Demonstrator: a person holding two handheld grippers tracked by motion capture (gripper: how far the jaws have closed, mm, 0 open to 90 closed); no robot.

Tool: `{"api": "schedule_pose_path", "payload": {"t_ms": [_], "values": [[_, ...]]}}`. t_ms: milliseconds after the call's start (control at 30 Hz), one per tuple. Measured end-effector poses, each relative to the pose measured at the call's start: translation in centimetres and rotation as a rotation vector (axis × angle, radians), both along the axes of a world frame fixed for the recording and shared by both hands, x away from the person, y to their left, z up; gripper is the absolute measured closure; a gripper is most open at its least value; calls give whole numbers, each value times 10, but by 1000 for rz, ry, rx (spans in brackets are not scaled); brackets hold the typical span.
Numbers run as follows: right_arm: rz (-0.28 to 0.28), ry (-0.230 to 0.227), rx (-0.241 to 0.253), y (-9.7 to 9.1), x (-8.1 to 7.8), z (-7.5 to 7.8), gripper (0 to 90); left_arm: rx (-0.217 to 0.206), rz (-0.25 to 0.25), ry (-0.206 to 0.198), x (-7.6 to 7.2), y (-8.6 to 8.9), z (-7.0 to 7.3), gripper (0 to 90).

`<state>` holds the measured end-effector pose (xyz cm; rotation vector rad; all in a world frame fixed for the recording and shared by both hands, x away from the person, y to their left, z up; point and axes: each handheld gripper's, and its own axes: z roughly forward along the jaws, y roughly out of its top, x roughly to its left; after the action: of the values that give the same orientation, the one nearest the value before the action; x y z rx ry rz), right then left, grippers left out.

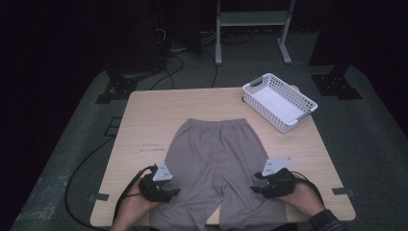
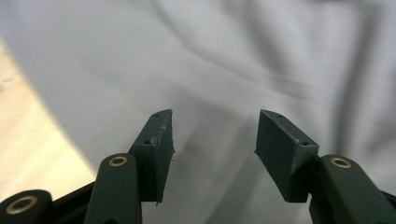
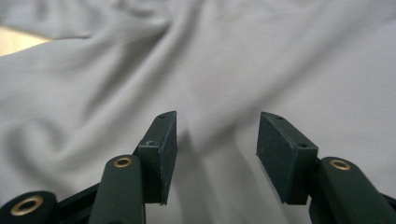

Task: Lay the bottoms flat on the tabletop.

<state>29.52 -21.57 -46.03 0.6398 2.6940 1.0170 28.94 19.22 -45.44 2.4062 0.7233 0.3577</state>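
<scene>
— So, where are the shorts right now?

— Flat on the table, waistband at the far end, both legs running toward the near edge and hanging slightly over it. I've got my left gripper at the outer edge of the left leg, and my right gripper at the outer edge of the right leg.

— Are you holding the cloth?

— No. In the left gripper view the left gripper's jaws stand apart with only grey fabric lying beyond the gap, nothing pinched. Same in the right gripper view: the right gripper is spread, wrinkled cloth beneath, pads clear of it.

— Anything else on the table?

— A white basket at the far right corner, well apart from the shorts.
</scene>
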Motion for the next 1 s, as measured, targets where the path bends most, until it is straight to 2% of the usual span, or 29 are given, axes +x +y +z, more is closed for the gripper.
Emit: {"api": "schedule_pose_path", "payload": {"t_ms": [67,133,200,233,267,367,400,500,600,767,900,967,1000], "values": [[-18,-3,9,-2,5,1,465,6,38,-3,8,4,-1,458],[-22,-6,8,-2,8,0,464,18,44,12,12,7,-4,461],[-17,-1,5,-1,7,-2,463,-11,45,27,11,10,-7,486],[-12,-2,-2,0,7,-3,463,-10,34,36,10,11,-6,527],[-10,2,-5,1,7,-3,463,-22,19,50,9,10,-6,618],[-4,4,-14,2,6,-5,463,-13,-1,55,6,8,-5,867],[-6,9,-16,2,6,-5,463,-8,1,47,5,7,-5,896],[-5,10,-23,3,6,-7,463,-9,-7,77,1,9,-4,900],[0,17,-29,4,5,-8,463,-22,10,91,-7,12,-4,900],[1,41,-17,1,3,-9,462,-18,37,83,-29,14,-4,900],[12,45,-13,0,-2,-9,448,-6,33,78,-44,15,-4,897],[21,44,-13,-1,-5,-10,445,-16,35,73,-45,15,-4,874],[19,45,-11,-2,-6,-10,444,-14,46,67,-44,15,-4,832]]}}
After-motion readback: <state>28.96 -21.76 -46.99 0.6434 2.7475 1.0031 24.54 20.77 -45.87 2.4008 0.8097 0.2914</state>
